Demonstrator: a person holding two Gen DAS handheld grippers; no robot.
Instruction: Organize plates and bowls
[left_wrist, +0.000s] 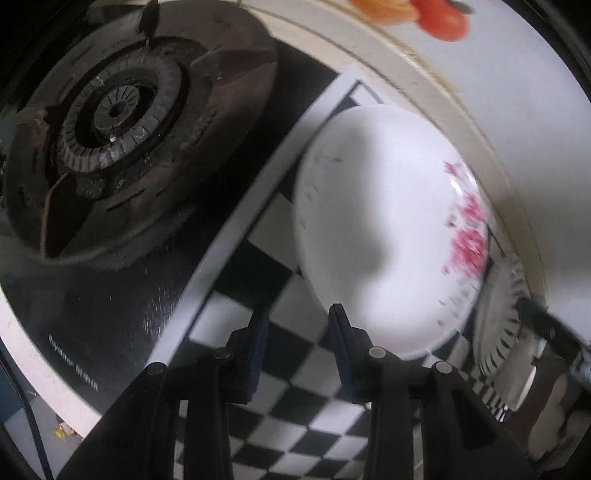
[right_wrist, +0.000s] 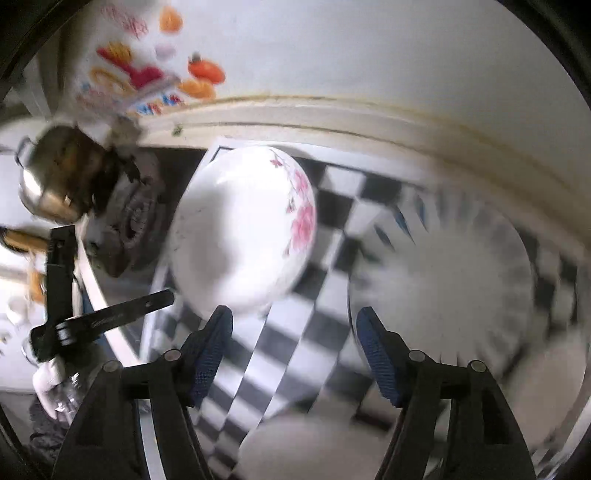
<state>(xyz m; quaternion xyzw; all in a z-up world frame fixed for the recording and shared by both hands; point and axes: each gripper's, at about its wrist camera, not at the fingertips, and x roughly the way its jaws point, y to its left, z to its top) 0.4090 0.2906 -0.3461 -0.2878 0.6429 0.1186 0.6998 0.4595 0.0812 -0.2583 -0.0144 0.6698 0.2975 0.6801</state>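
Bowl (left_wrist: 384, 229) both views; kettle (right_wrist: 55, 181) right only.

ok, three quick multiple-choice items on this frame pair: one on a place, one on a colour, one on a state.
1. Where does the flowered plate sit?
A. on the gas burner
B. on the checkered mat
C. in a sink

2. What colour is the flower print on that plate?
A. pink
B. blue
C. yellow

3. How does the right gripper stand?
A. shut on the flowered plate
B. shut on a kettle
C. open, nothing between its fingers

Answers:
1. B: the plate lies on the black-and-white checkered mat, beside the gas burner, not on it.
2. A: pink blossoms run along one side of its rim in both views.
3. C: its blue pads stand apart over the mat, with only mat showing in the gap.
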